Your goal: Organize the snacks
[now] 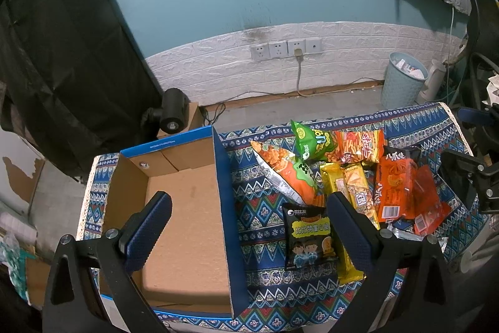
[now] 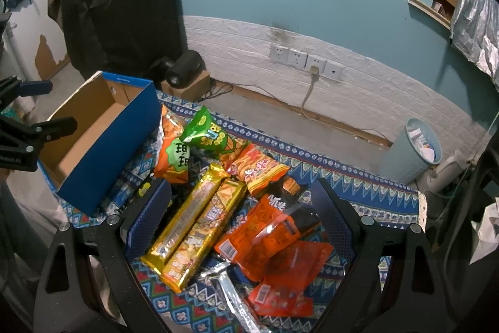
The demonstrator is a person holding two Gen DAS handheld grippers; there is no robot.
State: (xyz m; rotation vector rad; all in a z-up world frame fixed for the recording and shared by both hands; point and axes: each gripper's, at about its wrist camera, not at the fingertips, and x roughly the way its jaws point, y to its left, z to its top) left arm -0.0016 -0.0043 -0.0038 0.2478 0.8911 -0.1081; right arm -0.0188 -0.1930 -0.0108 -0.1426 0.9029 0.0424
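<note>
An open blue cardboard box stands on the left of the patterned tablecloth and holds nothing. Beside it lies a heap of snacks: a black packet, an orange-and-green bag, a green bag, orange bags, gold bars and red-orange packets. My left gripper is open above the box's right wall. My right gripper is open above the gold bars and red packets.
The table ends near a white-brick wall with sockets. A blue waste bin and a white kettle stand on the floor. A black camera sits on a small box behind the blue box.
</note>
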